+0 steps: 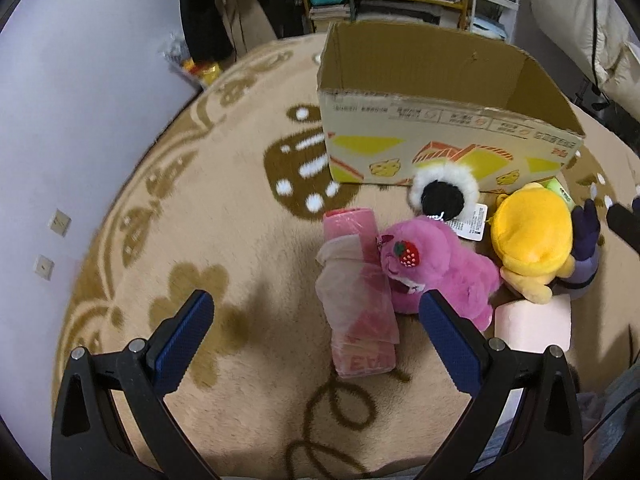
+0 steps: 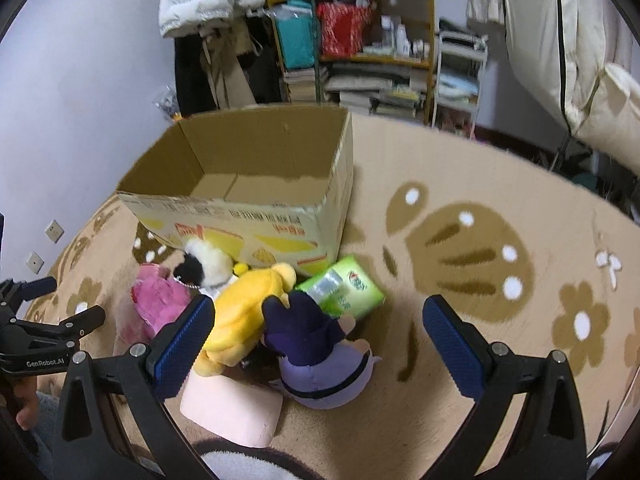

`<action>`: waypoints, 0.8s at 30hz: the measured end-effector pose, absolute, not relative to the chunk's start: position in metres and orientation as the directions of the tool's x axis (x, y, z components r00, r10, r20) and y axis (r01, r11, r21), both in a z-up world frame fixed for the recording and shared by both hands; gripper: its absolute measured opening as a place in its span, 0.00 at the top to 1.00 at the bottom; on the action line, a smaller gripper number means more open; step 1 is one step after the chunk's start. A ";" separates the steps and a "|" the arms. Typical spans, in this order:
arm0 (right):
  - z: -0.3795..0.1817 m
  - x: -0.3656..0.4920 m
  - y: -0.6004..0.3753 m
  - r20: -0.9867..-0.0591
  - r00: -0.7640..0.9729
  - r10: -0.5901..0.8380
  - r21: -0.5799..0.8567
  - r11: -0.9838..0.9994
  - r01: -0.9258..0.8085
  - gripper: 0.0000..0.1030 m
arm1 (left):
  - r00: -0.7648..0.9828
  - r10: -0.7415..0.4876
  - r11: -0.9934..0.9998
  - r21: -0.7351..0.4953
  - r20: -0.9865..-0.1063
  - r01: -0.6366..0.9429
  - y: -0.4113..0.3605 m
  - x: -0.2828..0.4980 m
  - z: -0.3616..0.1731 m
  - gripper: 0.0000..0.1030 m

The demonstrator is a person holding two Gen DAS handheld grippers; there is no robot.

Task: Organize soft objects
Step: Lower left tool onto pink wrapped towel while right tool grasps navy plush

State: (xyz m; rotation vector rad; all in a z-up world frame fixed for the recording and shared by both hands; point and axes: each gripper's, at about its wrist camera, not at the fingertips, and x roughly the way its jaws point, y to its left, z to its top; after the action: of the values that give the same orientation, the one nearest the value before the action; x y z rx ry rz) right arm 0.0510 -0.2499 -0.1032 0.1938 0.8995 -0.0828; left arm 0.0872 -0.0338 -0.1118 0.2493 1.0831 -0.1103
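While both grippers, left (image 1: 316, 320) and right (image 2: 318, 322), hang spread wide and empty, toys lie heaped beside the cardboard box (image 2: 256, 216). Pink plush (image 1: 436, 276): probably light, squashy; best pinched across its body.

Toys (image 1: 436, 268) before box (image 1: 440, 140) (touching)

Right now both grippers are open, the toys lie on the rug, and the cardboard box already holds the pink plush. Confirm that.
Not quite. The cardboard box holds nothing: the right wrist view shows its bare bottom. The pink plush lies on the rug with the other toys. The left gripper and right gripper are open.
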 end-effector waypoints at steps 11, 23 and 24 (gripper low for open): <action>-0.132 0.068 -0.258 -0.842 0.537 0.043 0.165 0.969 0.181 0.00 | 0.322 0.045 0.979 0.106 -0.946 0.172 -0.027 0.112 -0.155 0.02; -0.150 0.074 -0.265 -0.862 0.496 0.107 0.227 0.956 0.188 0.00 | 0.262 0.065 0.975 0.117 -0.963 0.189 -0.033 0.123 -0.178 0.02; -0.151 0.074 -0.266 -0.863 0.493 0.110 0.230 0.954 0.190 0.00 | 0.259 0.067 0.974 0.119 -0.964 0.191 -0.033 0.124 -0.180 0.02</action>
State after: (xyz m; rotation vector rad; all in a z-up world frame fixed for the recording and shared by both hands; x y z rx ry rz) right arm 0.0741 -0.2663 -0.1509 0.3142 1.0594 -0.0497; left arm 0.1237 -0.0334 -0.1799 0.2291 1.3095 -0.0847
